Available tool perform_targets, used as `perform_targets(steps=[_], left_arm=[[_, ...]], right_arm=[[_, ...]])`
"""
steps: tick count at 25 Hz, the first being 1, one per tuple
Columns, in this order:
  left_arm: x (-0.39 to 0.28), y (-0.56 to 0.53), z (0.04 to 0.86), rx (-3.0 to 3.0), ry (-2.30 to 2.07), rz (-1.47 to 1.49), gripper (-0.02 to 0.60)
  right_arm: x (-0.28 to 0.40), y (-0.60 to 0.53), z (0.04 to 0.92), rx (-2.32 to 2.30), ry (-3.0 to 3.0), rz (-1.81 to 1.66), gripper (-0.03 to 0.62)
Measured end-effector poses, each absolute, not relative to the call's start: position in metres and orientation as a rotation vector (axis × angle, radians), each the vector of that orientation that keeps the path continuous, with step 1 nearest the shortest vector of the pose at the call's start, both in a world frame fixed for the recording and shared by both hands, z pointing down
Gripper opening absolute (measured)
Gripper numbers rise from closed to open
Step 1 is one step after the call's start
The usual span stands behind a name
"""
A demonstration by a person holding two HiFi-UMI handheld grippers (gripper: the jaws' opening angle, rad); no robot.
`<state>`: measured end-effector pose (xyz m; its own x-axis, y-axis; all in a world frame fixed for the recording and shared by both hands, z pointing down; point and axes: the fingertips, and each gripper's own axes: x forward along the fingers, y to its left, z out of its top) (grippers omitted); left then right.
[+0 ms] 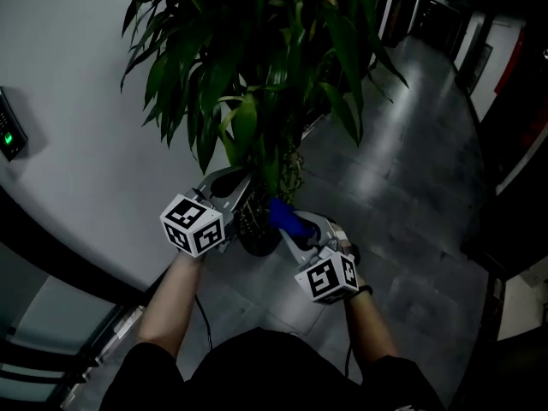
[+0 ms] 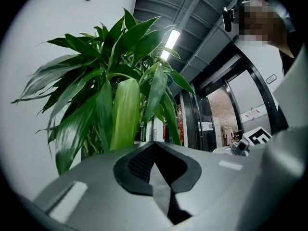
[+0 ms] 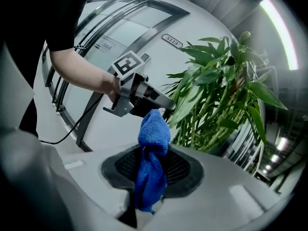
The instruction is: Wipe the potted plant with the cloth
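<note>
The potted plant point(image 1: 257, 50) with long green leaves stands in a dark pot point(image 1: 257, 236) against the wall, right in front of me. My left gripper point(image 1: 242, 187) is shut at the lowest leaves; nothing shows between its jaws. In the left gripper view point(image 2: 155, 150) a broad pale leaf point(image 2: 124, 114) hangs just beyond the tips. My right gripper point(image 1: 289, 223) is shut on a blue cloth point(image 1: 287, 216) beside the pot. In the right gripper view point(image 3: 153, 155) the cloth point(image 3: 154, 131) sticks up from the jaws, with the plant point(image 3: 216, 90) to the right.
A white curved wall point(image 1: 77, 144) with a small panel point(image 1: 10, 135) runs on the left. Grey tiled floor point(image 1: 385, 195) spreads to the right toward a dark corridor point(image 1: 479, 32). A black cable point(image 1: 202, 315) hangs from the left gripper.
</note>
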<state>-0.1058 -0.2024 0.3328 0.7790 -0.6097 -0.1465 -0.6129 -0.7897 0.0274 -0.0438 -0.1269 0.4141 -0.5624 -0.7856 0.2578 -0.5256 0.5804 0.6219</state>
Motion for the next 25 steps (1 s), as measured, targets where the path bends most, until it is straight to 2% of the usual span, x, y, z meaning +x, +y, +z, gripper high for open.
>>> perform_targets(steps=[7,17,25], left_arm=[[-0.117,-0.184,0.358,-2.990,1.015,0.229,0.006],[-0.090,-0.182,0.400,-2.970,1.088,0.167,0.006],[0.019,-0.204,0.421,-2.863,1.320,0.154,0.006]], right_arm=[[-0.025,-0.117,0.434,1.129,-2.213,-0.587,0.109],[0.017,-0.124,0.427,1.209,-2.232,-0.572,0.109],[0.140,-0.155,0.408,1.154,-2.358,-0.658,0.109]])
